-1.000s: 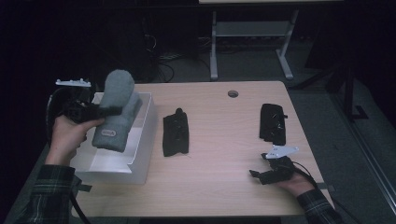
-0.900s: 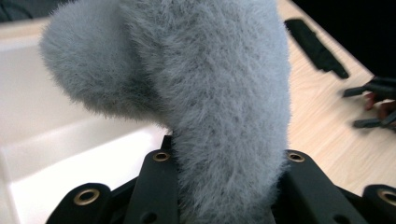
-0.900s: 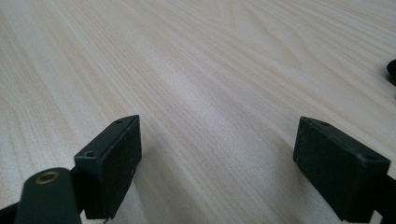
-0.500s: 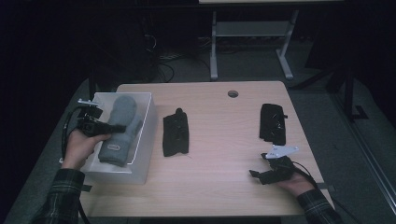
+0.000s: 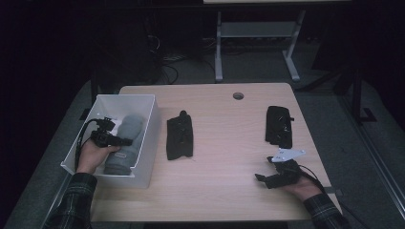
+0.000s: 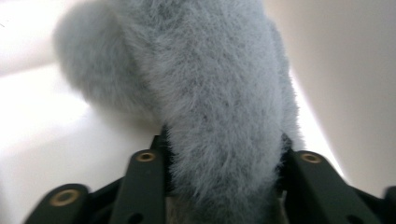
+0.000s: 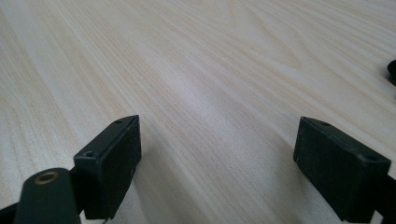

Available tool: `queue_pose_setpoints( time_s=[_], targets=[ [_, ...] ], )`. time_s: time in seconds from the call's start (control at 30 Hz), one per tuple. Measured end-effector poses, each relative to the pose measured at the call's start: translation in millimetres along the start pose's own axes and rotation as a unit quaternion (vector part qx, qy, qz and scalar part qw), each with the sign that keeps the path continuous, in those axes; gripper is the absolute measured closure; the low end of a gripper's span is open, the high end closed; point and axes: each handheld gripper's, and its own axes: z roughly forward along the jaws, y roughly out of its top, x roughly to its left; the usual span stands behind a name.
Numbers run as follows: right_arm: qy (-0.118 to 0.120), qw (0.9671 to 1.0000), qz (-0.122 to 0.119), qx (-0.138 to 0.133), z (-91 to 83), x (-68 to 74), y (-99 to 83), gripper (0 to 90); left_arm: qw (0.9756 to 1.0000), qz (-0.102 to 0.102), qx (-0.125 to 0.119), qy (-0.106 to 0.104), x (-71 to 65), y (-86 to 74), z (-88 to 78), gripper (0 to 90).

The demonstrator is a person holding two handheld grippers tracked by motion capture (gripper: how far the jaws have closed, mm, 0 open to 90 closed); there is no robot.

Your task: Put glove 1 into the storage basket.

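Observation:
A grey fluffy mitten lies inside the white box at the table's left. My left gripper reaches down into the box and is shut on the mitten's near end. In the left gripper view the fur fills the gap between both jaws of my left gripper and still touches them, though the jaws have just been opening. My right gripper rests low at the table's front right, open, with bare wood between the jaws of my right gripper.
Two black gloves lie on the wooden table: one just right of the box, the other at the right, beyond my right gripper. A round cable hole sits near the far edge.
My left hand has lowered the grey mitten from above the box down into it, where it now lies flat. The right hand has stayed still.

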Motion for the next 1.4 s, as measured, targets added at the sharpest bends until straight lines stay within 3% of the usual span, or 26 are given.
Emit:
queue_pose_setpoints(
  time_s=[0.07,0.13,0.17,0.27,0.3,0.47,0.63,0.83,1.07,1.13,1.2,1.3,1.4],
  targets=[
    [0.0,1.0,0.0,0.0,0.0,0.0,0.0,14.9,1.0,-0.006,-0.004,-0.004,1.0,-0.4,-1.3,52.9],
    [0.0,1.0,0.0,0.0,0.0,0.0,0.0,14.8,0.9999,-0.005,-0.014,0.001,-0.5,0.3,-2.9,38.3],
    [0.0,1.0,0.0,0.0,0.0,0.0,0.0,14.8,0.9999,-0.005,-0.014,0.001,-0.5,0.3,-2.9,35.1],
    [0.0,1.0,0.0,0.0,0.0,0.0,0.0,14.8,0.9995,-0.002,-0.022,0.023,-2.7,3.4,-8.9,28.4],
    [0.0,1.0,0.0,0.0,0.0,0.0,0.0,14.9,0.9989,-0.003,-0.037,0.028,-4.2,6.1,-14.9,25.6],
    [0.0,1.0,-0.001,0.0,0.0,0.0,0.0,14.9,0.9972,0.014,-0.062,0.039,-13.0,16.0,-32.3,22.9],
    [0.0,1.0,0.0,0.0,0.0,0.0,0.0,14.9,0.9953,0.034,-0.083,0.035,-27.6,28.4,-51.0,21.6],
    [0.0,1.0,-0.001,0.0,0.0,0.1,0.0,14.8,0.9907,0.062,-0.116,0.035,-50.7,43.7,-71.6,17.4],
    [-0.002,1.0,0.002,0.002,0.3,0.1,0.2,13.3,0.9863,0.094,-0.134,0.02,-76.7,55.9,-78.6,16.5],
    [-0.002,1.0,0.002,0.002,0.5,0.0,0.2,12.6,0.9858,0.106,-0.13,0.01,-90.4,61.0,-77.1,13.8],
    [-0.002,1.0,0.005,0.003,0.6,0.7,0.5,11.9,0.9856,0.111,-0.128,0.009,-94.2,62.3,-76.9,13.2],
    [-0.002,1.0,0.007,0.005,1.2,1.0,0.7,9.1,0.983,0.128,-0.131,-0.003,-114.7,68.8,-75.7,12.8],
    [-0.006,0.9999,0.009,0.007,1.8,0.8,0.9,6.2,0.9813,0.137,-0.134,-0.013,-125.6,72.9,-75.1,12.7]
  ],
)
